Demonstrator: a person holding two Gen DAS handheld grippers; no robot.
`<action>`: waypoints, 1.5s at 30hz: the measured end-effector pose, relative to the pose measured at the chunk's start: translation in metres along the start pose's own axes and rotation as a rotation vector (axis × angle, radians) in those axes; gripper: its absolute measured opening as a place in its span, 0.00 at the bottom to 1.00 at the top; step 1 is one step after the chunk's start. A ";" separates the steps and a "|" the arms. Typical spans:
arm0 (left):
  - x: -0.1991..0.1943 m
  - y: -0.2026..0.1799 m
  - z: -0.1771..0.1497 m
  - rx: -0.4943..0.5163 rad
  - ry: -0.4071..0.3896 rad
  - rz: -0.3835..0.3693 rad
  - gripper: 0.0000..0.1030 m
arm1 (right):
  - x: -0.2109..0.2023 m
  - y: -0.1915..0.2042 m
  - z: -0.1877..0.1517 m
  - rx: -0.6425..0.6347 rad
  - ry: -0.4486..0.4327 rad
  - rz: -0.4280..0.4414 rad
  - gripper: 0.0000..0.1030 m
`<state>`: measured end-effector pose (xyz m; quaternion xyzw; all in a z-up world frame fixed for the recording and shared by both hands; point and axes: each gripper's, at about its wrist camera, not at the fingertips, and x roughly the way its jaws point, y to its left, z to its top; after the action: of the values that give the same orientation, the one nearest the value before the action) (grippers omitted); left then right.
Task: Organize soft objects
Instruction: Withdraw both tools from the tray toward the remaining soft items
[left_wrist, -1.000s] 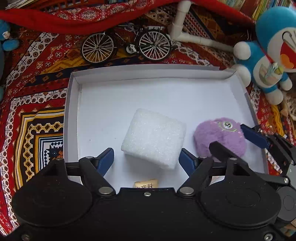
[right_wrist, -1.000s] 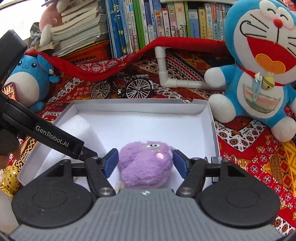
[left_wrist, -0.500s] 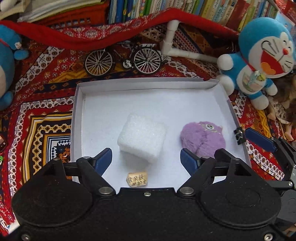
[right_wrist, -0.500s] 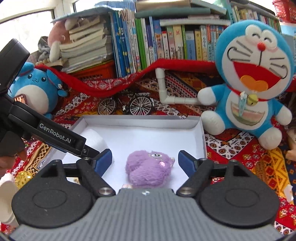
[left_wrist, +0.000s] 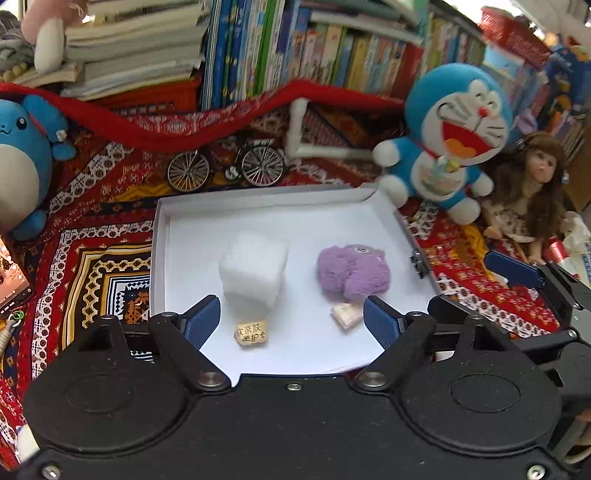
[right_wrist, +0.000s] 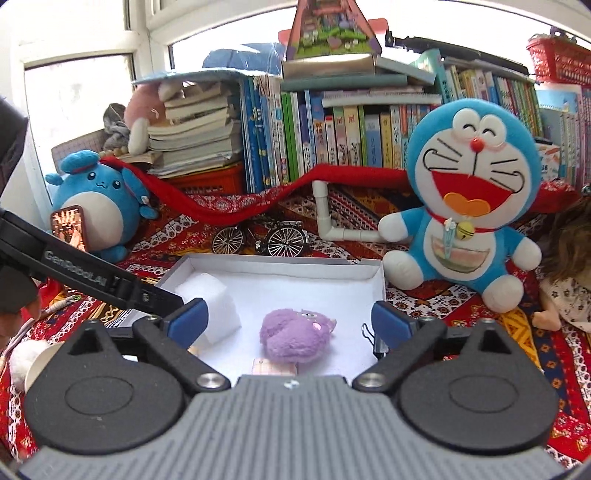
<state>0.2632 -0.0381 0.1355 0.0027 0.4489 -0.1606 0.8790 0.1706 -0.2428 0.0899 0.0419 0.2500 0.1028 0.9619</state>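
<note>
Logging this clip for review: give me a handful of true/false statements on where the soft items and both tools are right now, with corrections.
1. The white foam block and the purple plush both lie inside the white box. True.
2. The left tool is clamped on the foam block. False: it is open, and nothing sits between its fingers.
3. The purple plush sits to the right of the foam block in the left wrist view. True.
4. The right tool holds the purple plush. False: it is open and the plush rests on the box floor.
5. The Doraemon plush is inside the box. False: it sits outside, on the patterned cloth.
</note>
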 end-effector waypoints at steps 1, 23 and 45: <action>-0.005 0.000 -0.003 -0.002 -0.015 -0.005 0.81 | -0.005 0.001 -0.002 -0.006 -0.011 0.001 0.98; -0.083 0.009 -0.111 0.070 -0.278 0.002 0.88 | -0.073 0.024 -0.053 -0.096 -0.180 -0.002 1.00; -0.111 0.046 -0.195 0.031 -0.468 0.146 0.94 | -0.100 0.032 -0.096 -0.105 -0.277 -0.058 1.00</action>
<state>0.0615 0.0661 0.1004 0.0114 0.2291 -0.0997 0.9682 0.0322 -0.2305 0.0578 -0.0017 0.1104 0.0812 0.9906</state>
